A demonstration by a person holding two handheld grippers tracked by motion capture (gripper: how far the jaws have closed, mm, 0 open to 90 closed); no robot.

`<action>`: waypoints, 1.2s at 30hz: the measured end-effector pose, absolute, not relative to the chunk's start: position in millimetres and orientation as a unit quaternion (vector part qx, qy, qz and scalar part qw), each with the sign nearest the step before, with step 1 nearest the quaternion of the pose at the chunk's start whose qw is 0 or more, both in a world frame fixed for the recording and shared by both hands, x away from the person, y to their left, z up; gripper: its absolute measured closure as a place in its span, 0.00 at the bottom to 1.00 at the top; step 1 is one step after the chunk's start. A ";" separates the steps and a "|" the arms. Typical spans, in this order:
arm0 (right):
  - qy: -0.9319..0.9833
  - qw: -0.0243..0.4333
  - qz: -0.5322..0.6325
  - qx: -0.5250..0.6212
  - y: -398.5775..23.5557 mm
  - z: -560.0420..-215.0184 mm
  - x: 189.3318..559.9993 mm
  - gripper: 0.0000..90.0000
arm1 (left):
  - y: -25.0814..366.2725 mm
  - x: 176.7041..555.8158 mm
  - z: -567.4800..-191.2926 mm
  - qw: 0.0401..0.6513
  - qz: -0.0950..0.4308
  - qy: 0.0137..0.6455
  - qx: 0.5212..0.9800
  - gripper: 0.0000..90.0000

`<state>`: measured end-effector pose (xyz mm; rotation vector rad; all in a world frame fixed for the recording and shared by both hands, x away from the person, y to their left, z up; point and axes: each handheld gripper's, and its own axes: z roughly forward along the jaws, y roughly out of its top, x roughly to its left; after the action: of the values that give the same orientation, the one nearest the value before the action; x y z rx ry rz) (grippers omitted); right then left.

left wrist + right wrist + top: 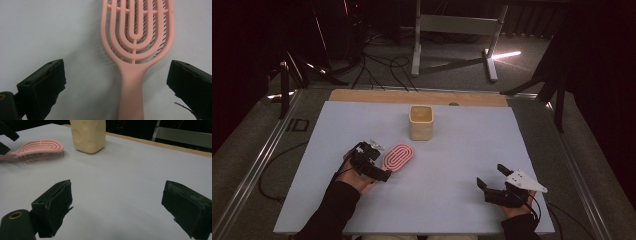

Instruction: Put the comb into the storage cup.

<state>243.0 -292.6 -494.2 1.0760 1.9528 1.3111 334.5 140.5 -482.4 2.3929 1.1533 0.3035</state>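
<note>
A pink vented hairbrush (399, 156) lies bristles down on the pale mat, left of the middle. My left gripper (381, 161) is open at the brush's handle end. In the left gripper view the pink handle (132, 95) runs up between the two spread jaws of that gripper (117, 75), and neither pad touches it. My right gripper (490, 176) is open over bare mat near the front right, nothing between its jaws (117, 197). From there the hairbrush (40, 150) is seen far off at the upper left.
A cream square cup (420, 122) stands upright behind the brush, toward the back centre; it also appears as the cup (87, 135) in the right gripper view. The pale mat (462, 150) covers the table, with a wooden strip (362, 96) along its far edge.
</note>
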 end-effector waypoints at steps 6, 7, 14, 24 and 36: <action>0.727 0.273 0.487 0.400 -292.2 -494.4 243.1 0.10 | 136.4 335.8 -486.8 0.224 0.101 0.416 0.876 0.04; 0.727 0.273 0.487 0.400 -292.3 -494.4 243.1 0.10 | 135.7 335.7 -487.4 0.223 0.101 0.415 0.876 0.05; 0.727 0.272 0.486 0.401 -292.6 -494.8 243.4 0.10 | 130.0 334.0 -490.2 0.201 0.105 0.409 0.884 0.09; 0.729 0.271 0.484 0.401 -292.6 -495.6 244.1 0.10 | 128.0 330.9 -490.2 0.175 0.092 0.402 0.894 0.46; 0.730 0.273 0.481 0.402 -293.7 -496.2 245.0 0.10 | 123.9 335.2 -492.3 0.158 0.062 0.401 0.900 0.66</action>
<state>245.0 -293.7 -496.2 1.0825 1.9629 1.2936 335.2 123.9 -492.3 2.5742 1.1480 0.1773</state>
